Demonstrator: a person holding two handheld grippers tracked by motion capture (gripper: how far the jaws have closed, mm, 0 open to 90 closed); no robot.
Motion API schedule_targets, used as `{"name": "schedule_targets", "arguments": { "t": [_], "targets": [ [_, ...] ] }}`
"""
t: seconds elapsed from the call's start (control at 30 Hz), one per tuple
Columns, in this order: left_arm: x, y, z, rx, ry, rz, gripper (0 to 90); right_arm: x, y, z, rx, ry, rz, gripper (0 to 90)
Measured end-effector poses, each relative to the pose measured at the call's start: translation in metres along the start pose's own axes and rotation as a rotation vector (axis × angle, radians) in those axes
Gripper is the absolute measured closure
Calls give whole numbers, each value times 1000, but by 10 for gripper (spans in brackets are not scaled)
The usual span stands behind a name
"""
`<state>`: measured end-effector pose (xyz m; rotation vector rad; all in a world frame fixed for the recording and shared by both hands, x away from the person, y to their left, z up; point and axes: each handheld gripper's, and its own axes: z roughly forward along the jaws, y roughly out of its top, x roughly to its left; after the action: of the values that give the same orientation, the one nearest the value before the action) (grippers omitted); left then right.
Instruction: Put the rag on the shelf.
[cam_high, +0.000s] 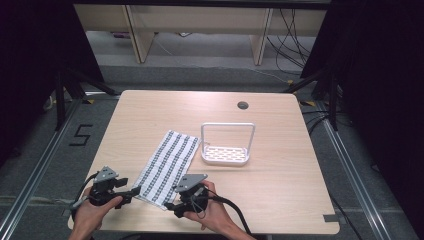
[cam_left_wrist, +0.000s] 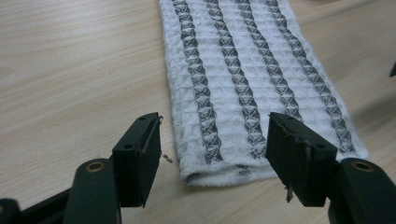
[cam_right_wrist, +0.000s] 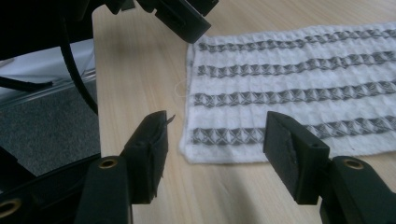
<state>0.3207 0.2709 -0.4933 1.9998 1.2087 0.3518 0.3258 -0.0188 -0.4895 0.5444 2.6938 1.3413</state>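
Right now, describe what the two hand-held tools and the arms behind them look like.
Both tools are black. The left tool and right tool each carry a grey three-cornered plate on top and trail a black cable. Seen close, the jaws are flat, blocky black pads on arms with brass-coloured rivets, the pad edges slightly frayed. The forearms are bare, with no sleeves showing.

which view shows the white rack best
The high view: the rack stands whole on the table, right of the towel, handle up. The two gripper views show the towel's near corners, not the rack.
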Motion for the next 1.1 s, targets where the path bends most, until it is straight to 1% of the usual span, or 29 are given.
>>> {"name": "schedule_targets", "arguments": {
  "t": [0.03,0.07,0.1,0.13,0.17,0.2,0.23,0.27,0.3,0.33,0.4,0.43,0.47,0.5,0.53,0.57,0.6,0.63,0.67,0.7,0.73,0.9,0.93,0.97,1.0,1.03,1.07,1.1],
  "targets": [
    [1,0,-2,12,-4,-2,357,1,1,2,11,-3,-2,425],
    [2,0,-3,12,-6,-4,365,2,2,8,12,0,1,438],
    [2,-1,-2,3,-11,-12,365,2,2,8,12,0,1,438],
    [3,-1,-3,33,-12,-6,367,2,3,13,32,-6,-2,446],
    [3,-1,-3,33,-12,-6,366,2,3,13,32,-6,-2,446],
    [2,-2,-1,25,-10,-17,366,1,2,16,27,-4,-6,451],
    [2,-3,-1,32,-13,-5,366,1,2,19,35,7,-5,458],
    [2,-2,-1,55,-15,4,366,2,2,22,46,-1,3,466],
    [2,-3,0,46,-9,3,366,2,2,22,46,-1,3,466],
    [2,-3,0,64,-8,7,369,2,2,25,65,0,-4,474],
    [2,-3,0,58,-2,4,371,3,1,27,61,-4,0,478],
    [2,-3,0,59,-3,5,370,3,1,29,69,8,-12,482],
    [3,-4,0,55,9,10,370,4,1,32,73,-3,-16,491],
    [3,-4,0,55,9,10,372,4,1,32,73,-3,-16,491],
    [5,-4,-2,67,6,6,373,5,1,34,78,-1,-22,502],
    [5,-4,-2,67,6,6,376,5,1,34,78,-1,-22,502],
    [6,-5,-2,69,2,7,381,6,1,35,96,-16,-24,514],
    [6,-5,-2,69,2,7,386,6,1,35,96,-16,-24,514],
    [6,-6,-1,73,3,4,390,5,0,37,108,-26,-45,520],
    [6,-6,-1,73,3,4,394,5,0,37,108,-26,-45,520],
    [6,-7,0,74,-4,3,411,4,-1,38,116,-29,-56,522],
    [5,-8,3,86,-6,8,436,3,-1,41,127,-29,-59,544],
    [5,-8,4,91,-6,11,441,3,-2,42,126,-30,-56,548],
    [5,-8,5,95,-2,14,450,5,-2,42,134,-31,-38,551],
    [4,-9,6,102,3,19,469,3,-2,43,129,-35,-62,552],
    [4,-10,7,117,19,33,485,4,-2,43,129,-38,-64,555],
    [3,-10,9,133,25,53,527,5,-2,43,132,-43,-59,578],
    [3,-10,9,133,25,53,552,5,-2,43,132,-43,-59,578]
  ]
}}
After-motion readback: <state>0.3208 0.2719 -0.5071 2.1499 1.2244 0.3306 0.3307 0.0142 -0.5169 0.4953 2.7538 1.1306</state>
